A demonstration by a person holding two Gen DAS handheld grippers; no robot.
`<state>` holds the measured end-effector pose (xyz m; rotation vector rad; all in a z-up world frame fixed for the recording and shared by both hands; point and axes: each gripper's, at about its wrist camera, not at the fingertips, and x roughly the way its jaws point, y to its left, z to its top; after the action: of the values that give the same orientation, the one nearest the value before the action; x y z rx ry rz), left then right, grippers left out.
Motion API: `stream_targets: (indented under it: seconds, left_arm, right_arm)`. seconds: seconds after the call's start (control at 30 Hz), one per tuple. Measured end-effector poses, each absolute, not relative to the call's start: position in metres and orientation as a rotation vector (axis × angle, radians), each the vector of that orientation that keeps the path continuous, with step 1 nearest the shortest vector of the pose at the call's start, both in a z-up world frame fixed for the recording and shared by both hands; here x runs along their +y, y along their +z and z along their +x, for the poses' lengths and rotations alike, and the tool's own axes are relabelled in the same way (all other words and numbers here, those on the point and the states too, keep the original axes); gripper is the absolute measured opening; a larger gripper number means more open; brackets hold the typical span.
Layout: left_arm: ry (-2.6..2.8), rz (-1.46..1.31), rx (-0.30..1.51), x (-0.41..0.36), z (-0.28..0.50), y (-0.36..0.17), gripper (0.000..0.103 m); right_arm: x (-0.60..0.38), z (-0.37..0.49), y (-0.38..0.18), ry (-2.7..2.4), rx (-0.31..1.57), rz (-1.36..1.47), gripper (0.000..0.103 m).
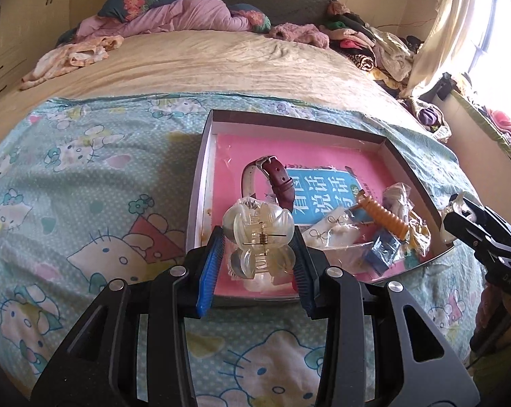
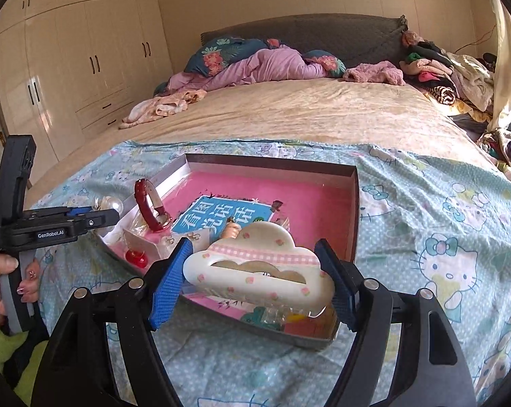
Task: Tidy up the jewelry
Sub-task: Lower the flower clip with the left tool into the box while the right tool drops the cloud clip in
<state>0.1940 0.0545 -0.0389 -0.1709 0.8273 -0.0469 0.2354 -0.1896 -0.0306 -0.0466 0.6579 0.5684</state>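
My left gripper (image 1: 258,244) is shut on a clear plastic hair claw (image 1: 258,229), held above the near left corner of a shallow box (image 1: 201,176) lined with a pink booklet. A dark red watch (image 1: 275,183) stands on its strap in the box just behind the claw. My right gripper (image 2: 255,271) is shut on a white cloud-shaped clip (image 2: 258,268) with pink dots, lifted over the box's near edge (image 2: 355,203). In the right wrist view the left gripper (image 2: 96,218) shows at the left with the clear claw (image 2: 111,205) and the watch (image 2: 150,208).
The box sits on a blue cartoon-cat sheet (image 1: 85,176) over a beige bed. Inside lie an orange ribbed clip (image 1: 387,217), small bagged pieces (image 1: 333,234) and a red bead (image 2: 136,257). Clothes are piled at the bed's far right (image 2: 441,78). A wardrobe (image 2: 69,61) stands at the left. A hand (image 2: 4,285) holds the left gripper's handle.
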Motion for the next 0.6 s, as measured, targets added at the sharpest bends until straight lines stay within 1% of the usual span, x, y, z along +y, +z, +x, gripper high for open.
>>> stream_targets:
  seconds: [0.6]
  left_arm:
    - [-0.056, -0.159, 0.856, 0.053, 0.211, -0.054, 0.031]
  right_arm:
    - [-0.182, 0.263, -0.049, 0.531, 0.706, -0.021, 0.073]
